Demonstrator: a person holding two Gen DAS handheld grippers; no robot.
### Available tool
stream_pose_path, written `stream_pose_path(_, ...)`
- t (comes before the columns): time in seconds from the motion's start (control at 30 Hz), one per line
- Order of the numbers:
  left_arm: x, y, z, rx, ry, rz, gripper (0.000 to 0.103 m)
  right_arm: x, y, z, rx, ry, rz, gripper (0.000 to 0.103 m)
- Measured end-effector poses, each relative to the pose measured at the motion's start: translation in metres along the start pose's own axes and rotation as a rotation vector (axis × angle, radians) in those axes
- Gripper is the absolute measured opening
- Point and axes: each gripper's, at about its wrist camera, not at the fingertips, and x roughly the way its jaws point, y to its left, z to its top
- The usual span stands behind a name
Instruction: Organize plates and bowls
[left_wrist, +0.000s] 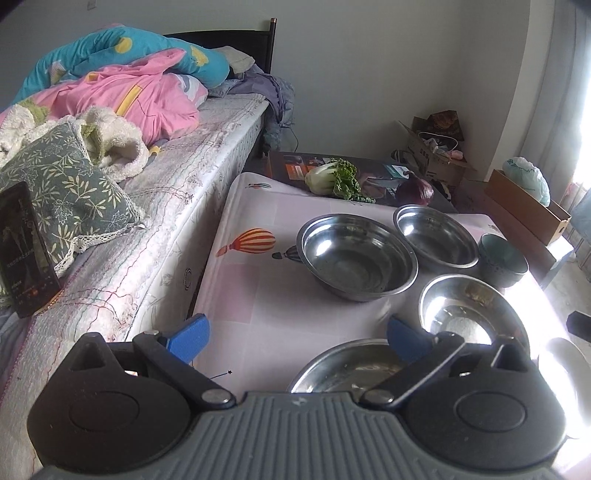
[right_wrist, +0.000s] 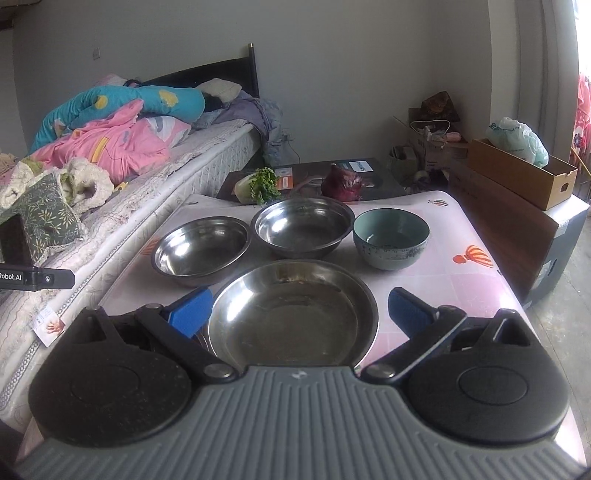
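Lot on the balloon-print table (right_wrist: 461, 291): three steel bowls and one shallow steel plate (right_wrist: 291, 314), likely light, rigid and slick, best pinched at the rim; teal ceramic bowl (right_wrist: 390, 238), heavier, chippable; possibly a white plate at the left view's glare; left gripper (left_wrist: 297, 338) and right gripper (right_wrist: 299, 312) both spread wide, empty.

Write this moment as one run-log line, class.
left hand-held gripper: open, empty | right hand-held gripper: open, straddling wide steel plate | steel bowls unstacked | blue bowl apart | nothing gripped
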Motion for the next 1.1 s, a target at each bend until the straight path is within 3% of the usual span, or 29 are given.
stream_pose_path(0.23,0.048,0.018,0.032,-0.029,-0.051,-0.01,0.096,0.064,0.018,0.039,0.023,0.017,0.092,0.101)
stream_pose_path(0.4,0.093,0.014,0.051,-0.017,0.01,-0.044,0.088,0.124,0.026,0.052,0.058,0.078,0.15,0.096)
stream_pose_path(0.47,0.11,0.01,0.054,-0.001,0.036,-0.051,0.083,0.144,0.027,0.054,0.079,0.107,0.169,0.09)
stream_pose_path(0.63,0.151,0.001,0.06,0.035,0.117,-0.048,0.048,0.198,0.032,0.053,0.13,0.207,0.218,0.064)
stream_pose_path(0.73,0.165,-0.001,0.06,0.038,0.161,-0.044,0.034,0.224,0.035,0.051,0.146,0.253,0.23,0.048)
stream_pose_path(0.93,0.176,-0.001,0.059,0.025,0.201,-0.049,0.019,0.252,0.04,0.046,0.164,0.316,0.223,0.025)
stream_pose_path(1.1,0.174,-0.005,0.058,0.048,0.202,-0.038,0.016,0.256,0.043,0.045,0.15,0.331,0.227,0.012)
